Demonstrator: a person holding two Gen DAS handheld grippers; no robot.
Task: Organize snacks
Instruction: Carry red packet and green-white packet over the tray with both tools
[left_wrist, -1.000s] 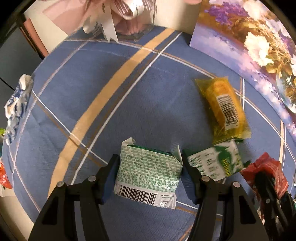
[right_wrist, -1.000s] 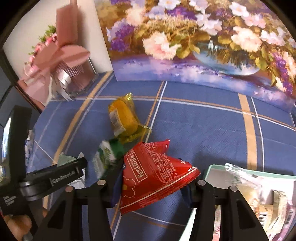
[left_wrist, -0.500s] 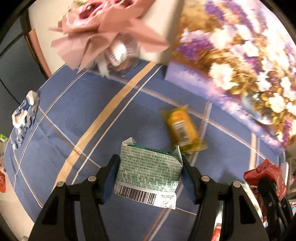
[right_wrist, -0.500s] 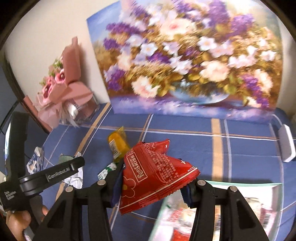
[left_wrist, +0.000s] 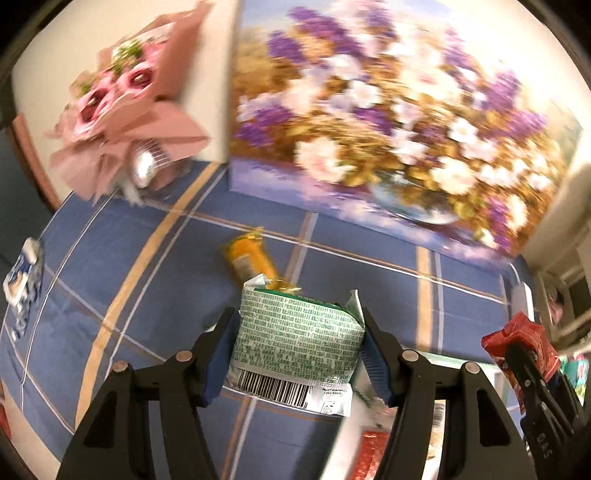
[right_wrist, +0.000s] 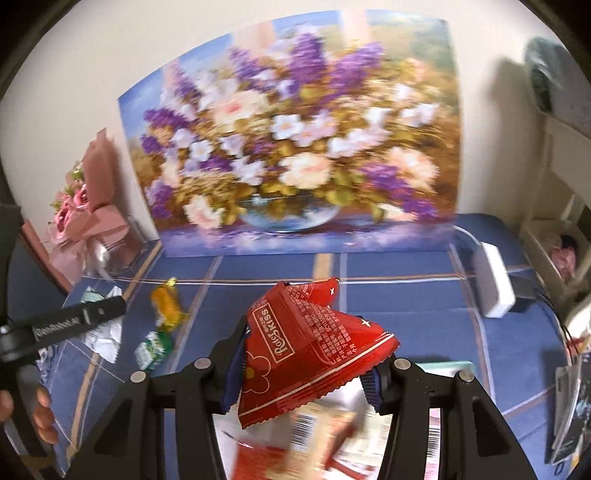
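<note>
My left gripper (left_wrist: 297, 354) is shut on a green-and-white snack packet (left_wrist: 295, 339) and holds it above the blue cloth. My right gripper (right_wrist: 304, 373) is shut on a red snack packet (right_wrist: 306, 350), held over a pale tray (right_wrist: 447, 367) that holds several snack packs. In the left wrist view the right gripper and the red packet (left_wrist: 521, 347) show at the far right. A yellow snack (right_wrist: 166, 301) and a small green-and-white snack (right_wrist: 153, 347) lie on the cloth to the left; the yellow snack shows in the left wrist view (left_wrist: 251, 258) too.
A flower painting (right_wrist: 295, 147) leans against the wall at the back. A pink bouquet (right_wrist: 88, 218) stands at the back left. A white box (right_wrist: 493, 284) lies at the right. A blue-and-white packet (left_wrist: 22, 273) lies at the cloth's left edge.
Both grippers have lifted and tilted up with their packets and moved right toward the tray. The snacks on the cloth now look smaller and farther away.
</note>
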